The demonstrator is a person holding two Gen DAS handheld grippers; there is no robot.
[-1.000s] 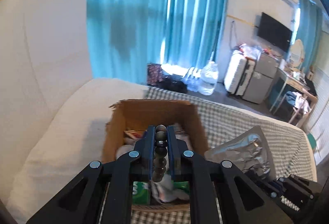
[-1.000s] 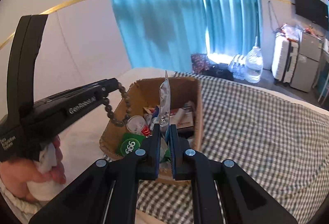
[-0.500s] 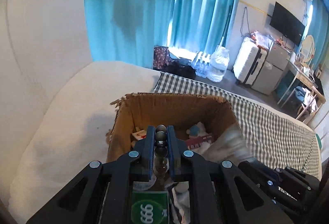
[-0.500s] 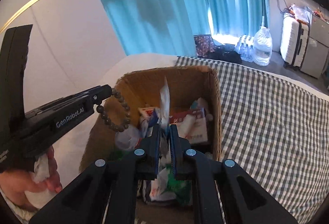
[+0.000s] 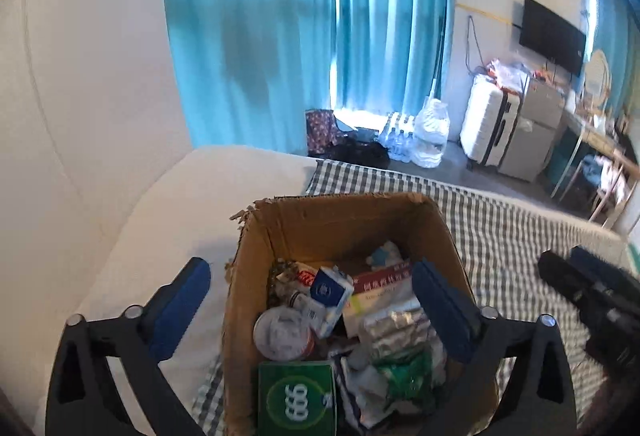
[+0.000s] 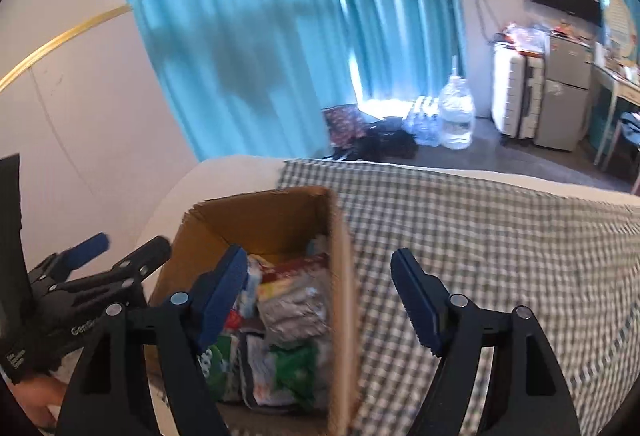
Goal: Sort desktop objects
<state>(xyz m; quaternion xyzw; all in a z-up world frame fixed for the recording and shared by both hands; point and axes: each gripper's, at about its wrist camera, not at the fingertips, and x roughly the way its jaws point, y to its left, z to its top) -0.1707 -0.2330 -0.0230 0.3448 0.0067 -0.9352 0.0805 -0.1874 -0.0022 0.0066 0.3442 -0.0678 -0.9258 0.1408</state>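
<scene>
An open cardboard box (image 5: 340,220) stands on the bed, full of small items: a bead bracelet (image 5: 276,278) at its left wall, a silver foil packet (image 5: 394,328), a green "666" pack (image 5: 296,398), a round tin (image 5: 282,334), small cartons. My left gripper (image 5: 310,310) is open and empty above the box, its fingers wider than the box. My right gripper (image 6: 324,300) is open and empty over the box's right wall (image 6: 340,276); the foil packet (image 6: 294,306) lies inside below it. The left gripper (image 6: 92,268) shows at the left of the right wrist view.
The box sits where a white pillow (image 5: 160,220) meets a checked blanket (image 6: 480,236). Teal curtains (image 5: 280,36), water bottles (image 6: 454,112), suitcases (image 5: 492,124) and a wall TV (image 5: 552,32) stand beyond the bed.
Both grippers opened. The bead bracelet left the left gripper and the foil packet left the right gripper; both now lie in the box.
</scene>
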